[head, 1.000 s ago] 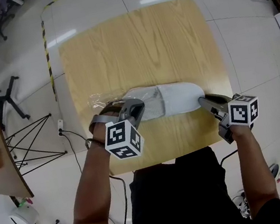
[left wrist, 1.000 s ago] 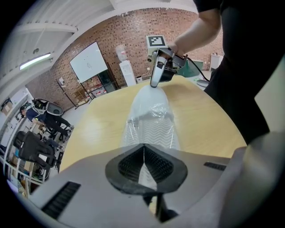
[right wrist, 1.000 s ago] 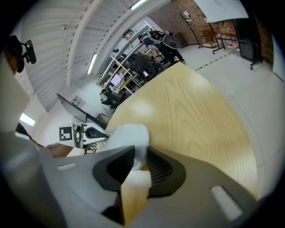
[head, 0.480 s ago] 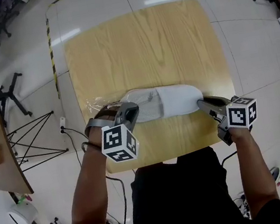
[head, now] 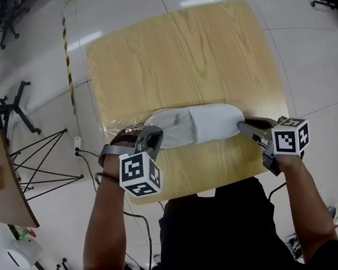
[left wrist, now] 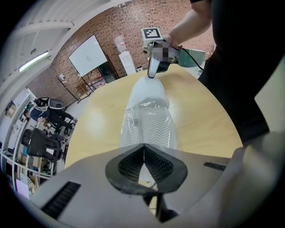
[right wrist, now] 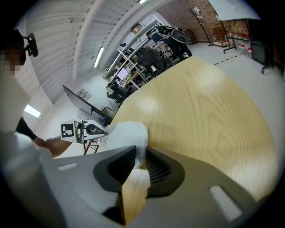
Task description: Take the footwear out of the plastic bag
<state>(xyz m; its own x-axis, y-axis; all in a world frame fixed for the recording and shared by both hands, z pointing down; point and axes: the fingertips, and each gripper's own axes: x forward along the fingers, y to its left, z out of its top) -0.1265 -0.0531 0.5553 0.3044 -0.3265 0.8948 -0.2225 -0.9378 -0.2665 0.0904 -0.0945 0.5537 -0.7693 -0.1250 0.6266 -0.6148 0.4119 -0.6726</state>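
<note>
Far half of table open, slipper in plastic bag across near edge

The counter is a pale wood-grain top, roughly square with rounded corners, standing on a glossy, light tiled floor. Near its front edge a white slipper lies flat on the wood, running from side to side. Its left part sits inside a clear plastic bag, through which a zigzag pattern shows. Its right part sticks out uncovered, and the crinkled loose end of the film trails on the wood toward the counter's left edge.
</note>
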